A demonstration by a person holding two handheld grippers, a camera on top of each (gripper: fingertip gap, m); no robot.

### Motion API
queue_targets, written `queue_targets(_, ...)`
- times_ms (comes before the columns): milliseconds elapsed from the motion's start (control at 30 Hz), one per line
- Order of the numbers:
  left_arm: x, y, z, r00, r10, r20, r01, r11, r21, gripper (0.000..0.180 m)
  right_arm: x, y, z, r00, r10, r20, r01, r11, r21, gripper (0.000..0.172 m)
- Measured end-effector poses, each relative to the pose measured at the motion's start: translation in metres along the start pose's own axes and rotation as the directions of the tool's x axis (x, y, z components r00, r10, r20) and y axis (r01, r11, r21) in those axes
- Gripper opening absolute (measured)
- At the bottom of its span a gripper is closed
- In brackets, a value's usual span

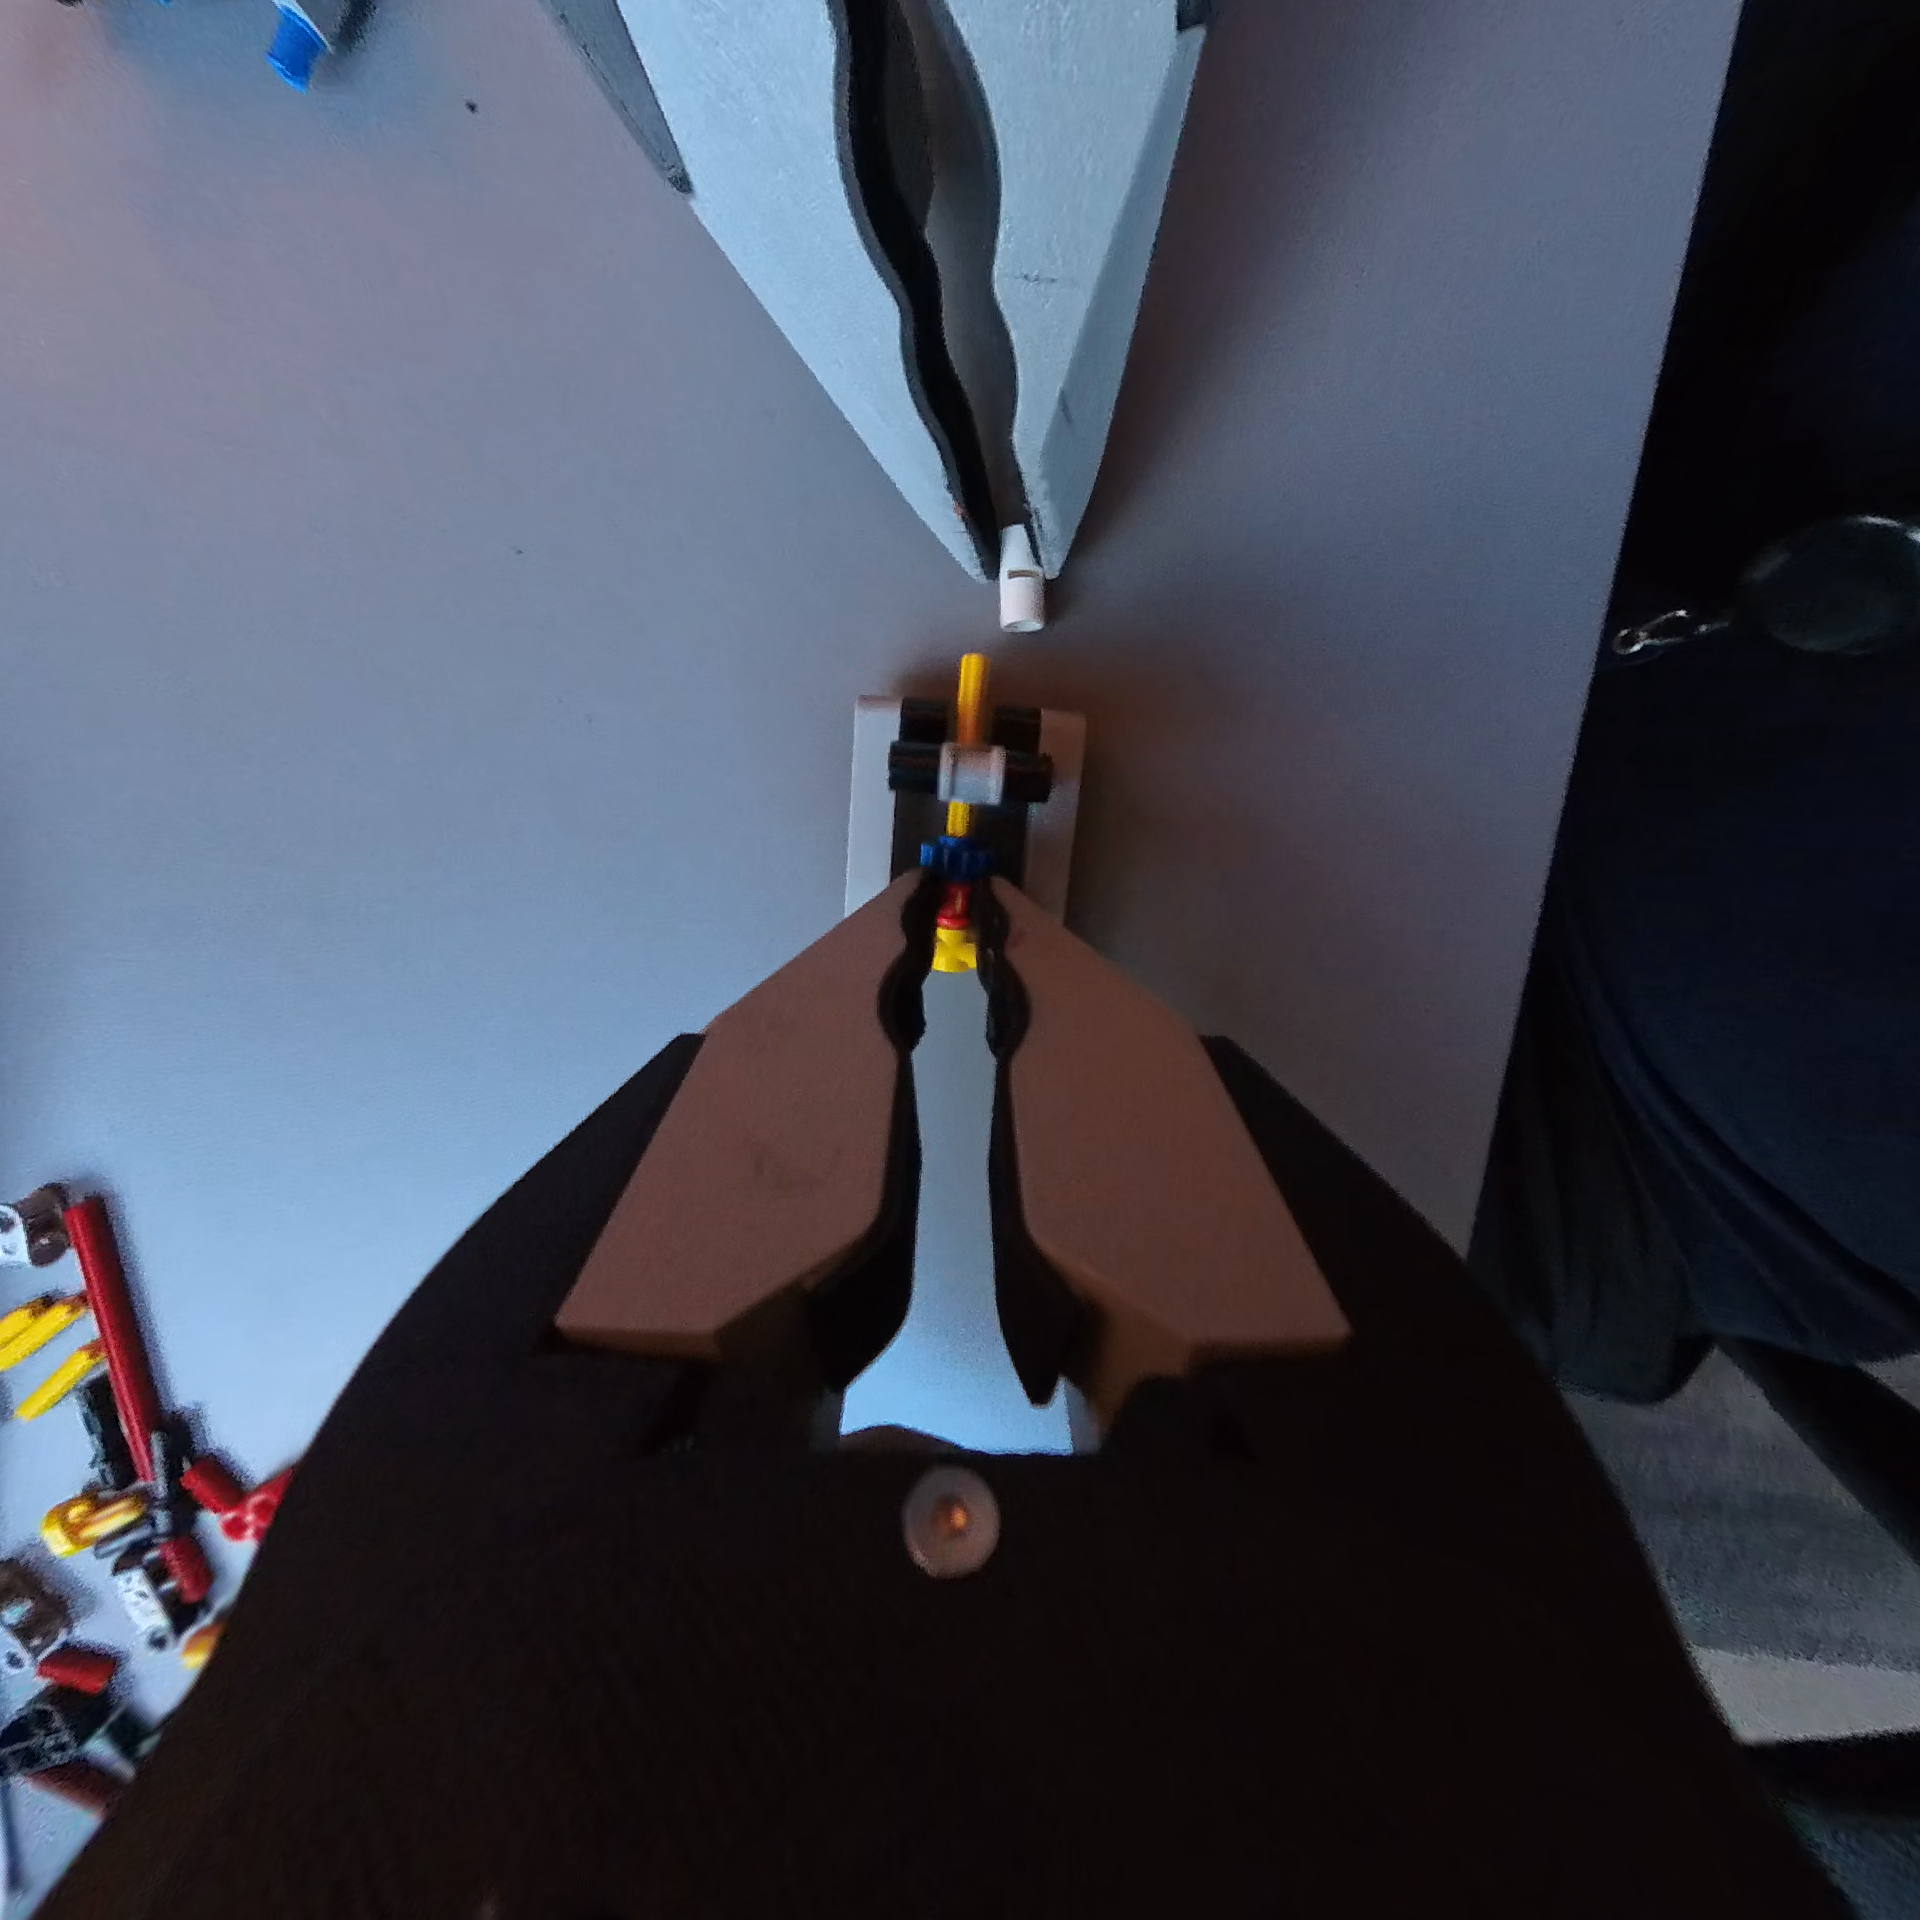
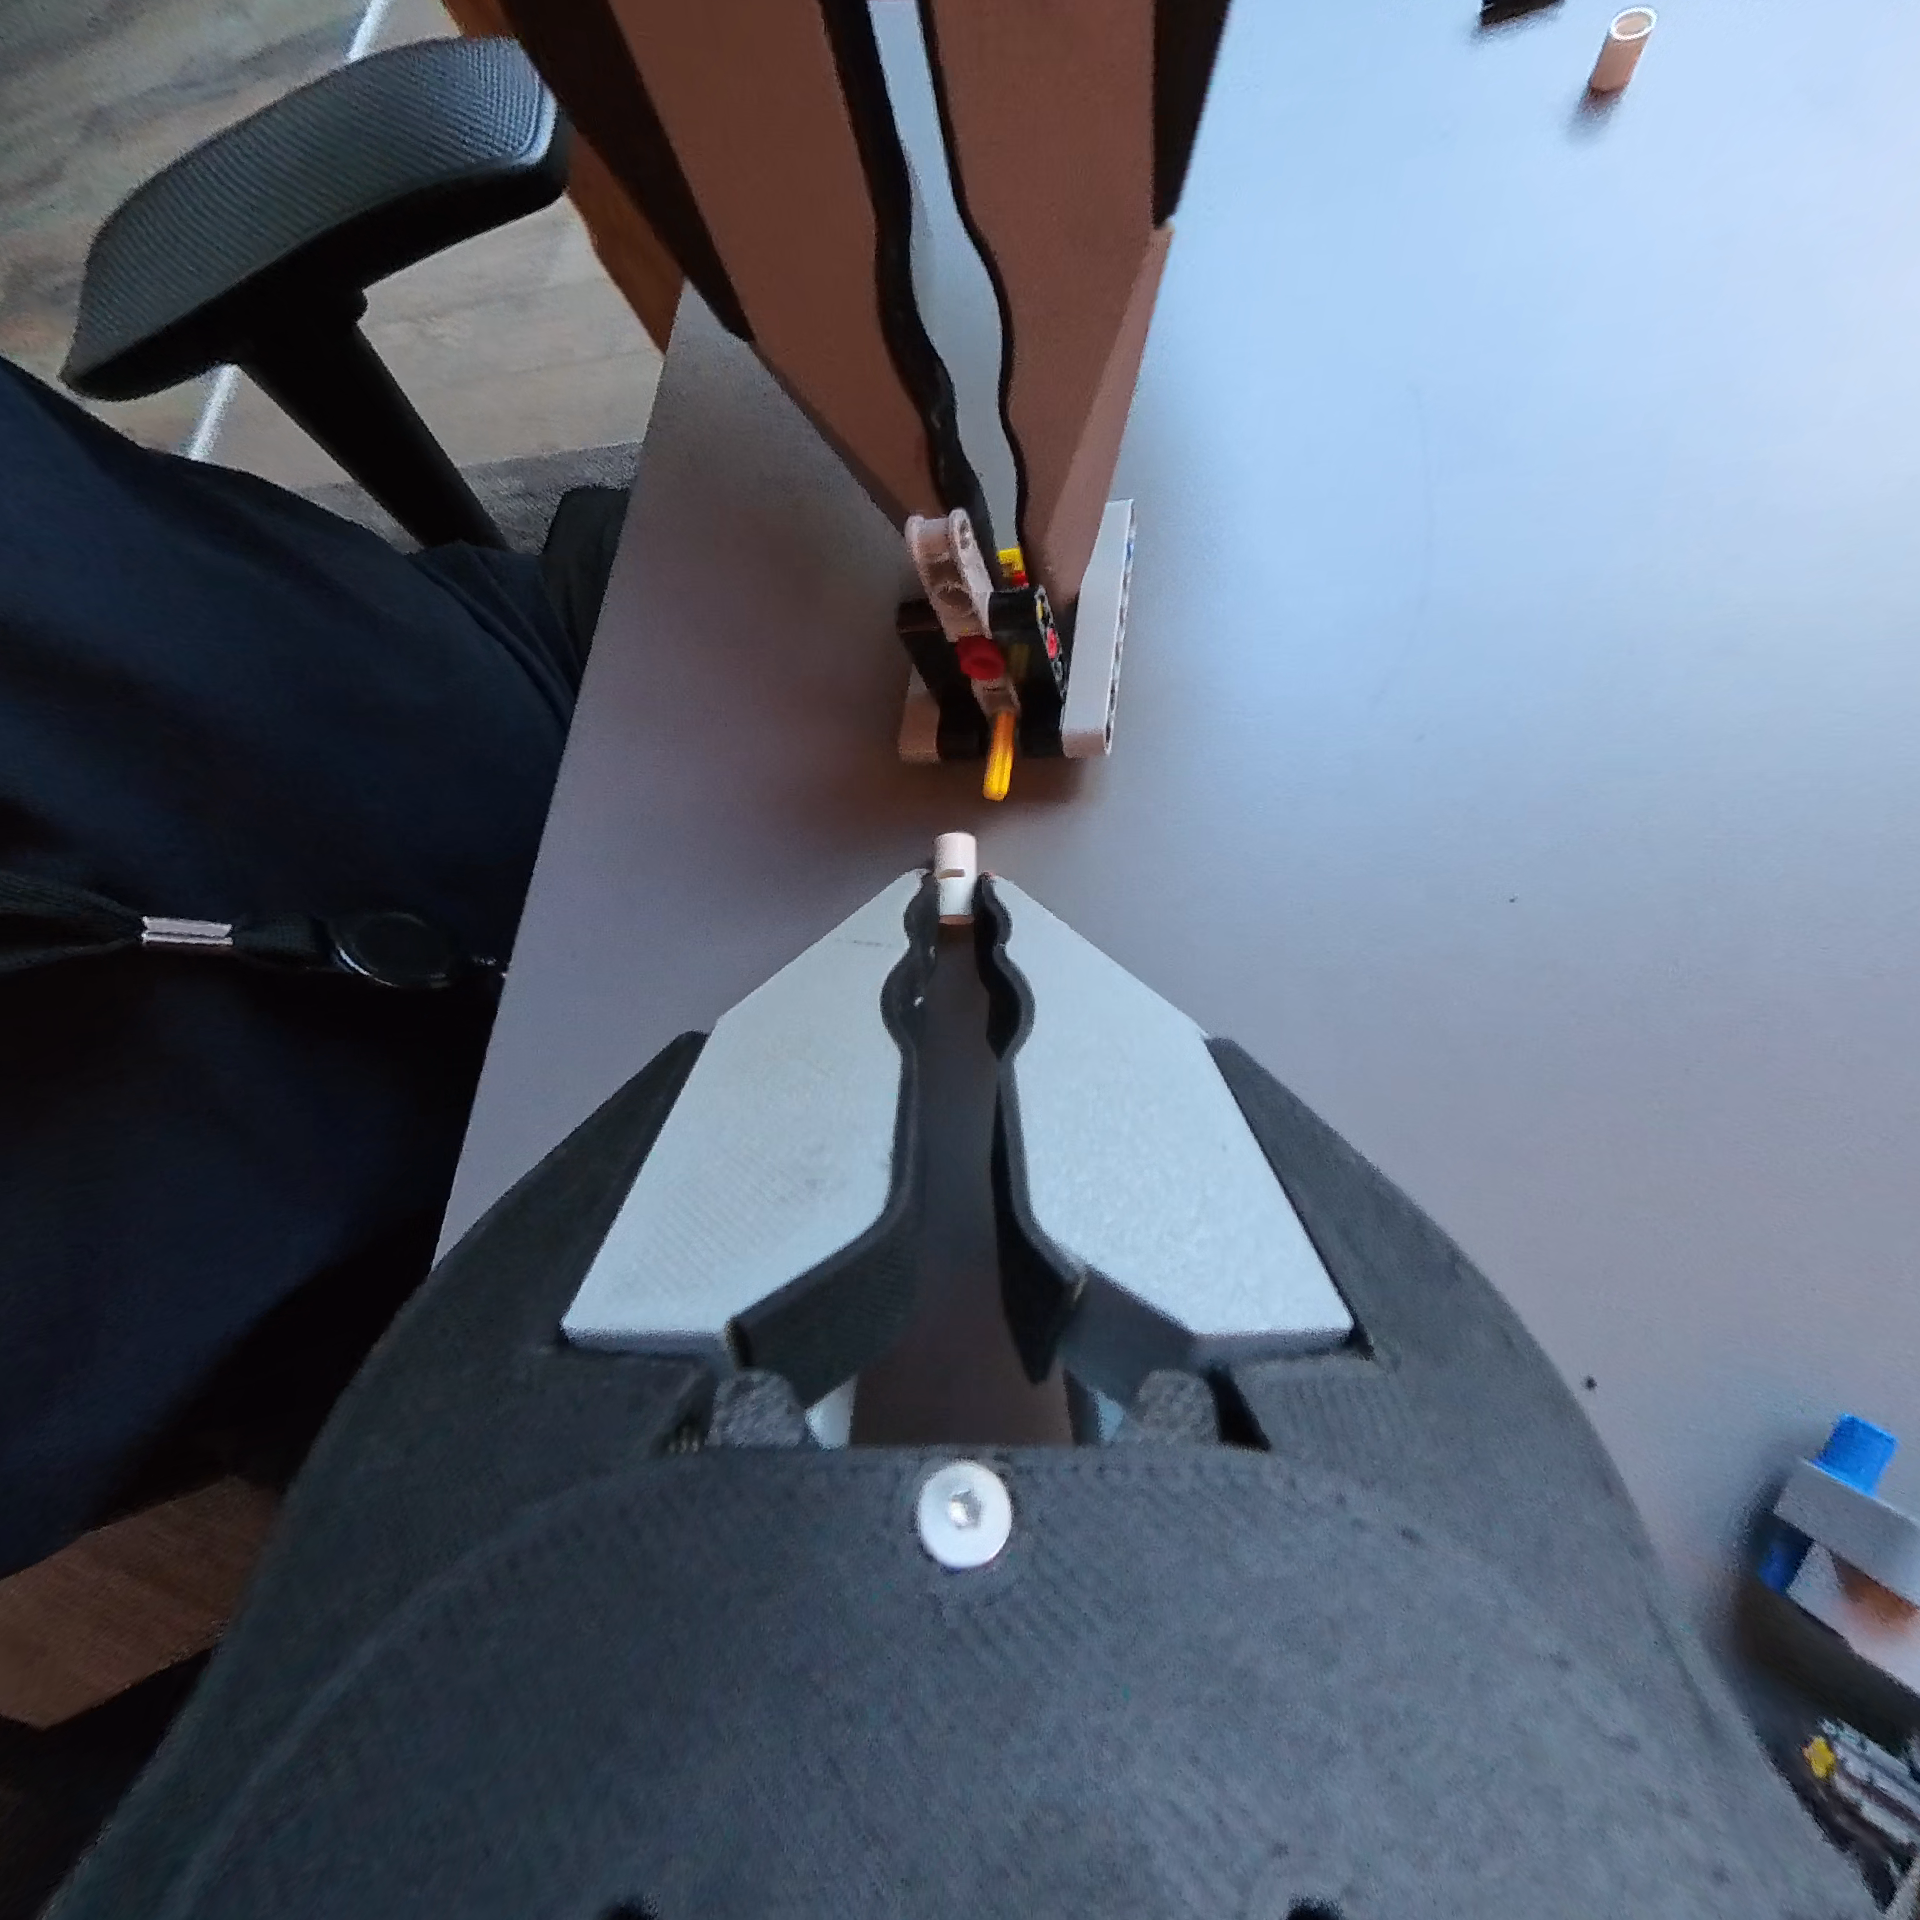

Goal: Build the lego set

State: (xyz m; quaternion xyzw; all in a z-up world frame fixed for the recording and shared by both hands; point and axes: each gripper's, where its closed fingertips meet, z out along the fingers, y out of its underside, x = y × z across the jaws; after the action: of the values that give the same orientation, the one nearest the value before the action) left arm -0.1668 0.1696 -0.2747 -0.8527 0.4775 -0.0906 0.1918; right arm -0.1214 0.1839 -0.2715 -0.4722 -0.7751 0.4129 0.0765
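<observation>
left gripper (image 1: 958, 914) jaws clamped on the near end of a small brick assembly (image 2: 1013, 665) on the counter (image 2: 1455, 727); right gripper (image 2: 954, 899) jaws pinching a white sleeve (image 2: 954, 862), just short of the yellow axle (image 2: 1000, 769), not yet joined.

Wrist views face each other, close over table (image 1: 416, 623), sharing brick assembly (image 1: 966, 790).

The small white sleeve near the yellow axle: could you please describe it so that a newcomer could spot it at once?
Start at the grey table and find the block assembly near its edge, with a yellow axle sticking out. Facing the axle's tip, apart from it, the right gripper pinches the white sleeve. It is the only short, plain white tube there.
</observation>
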Motion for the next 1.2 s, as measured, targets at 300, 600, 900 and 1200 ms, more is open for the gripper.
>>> queue_targets(300,0.004,-0.001,0.000,0.997,-0.072,-0.032,0.074,0.995,0.065,0.004,0.007,-0.006,-0.005,0.997,0.078,0.022,-0.079,0.995,0.053,0.004)
queue_targets(600,0.007,-0.003,0.001,0.987,-0.143,-0.074,0.150,0.984,0.095,0.004,0.005,-0.003,0.000,1.000,0.028,-0.011,-0.028,0.999,0.024,0.004)
queue_targets(900,0.009,-0.005,0.001,0.985,-0.144,-0.097,0.153,0.984,0.094,0.004,0.002,-0.003,0.000,0.999,0.042,0.022,-0.043,0.999,0.020,0.004)
queue_targets(1200,0.009,-0.005,0.002,0.984,-0.154,-0.090,0.163,0.982,0.100,0.004,-0.001,-0.005,-0.003,0.997,0.059,0.055,-0.062,0.997,0.046,0.004)
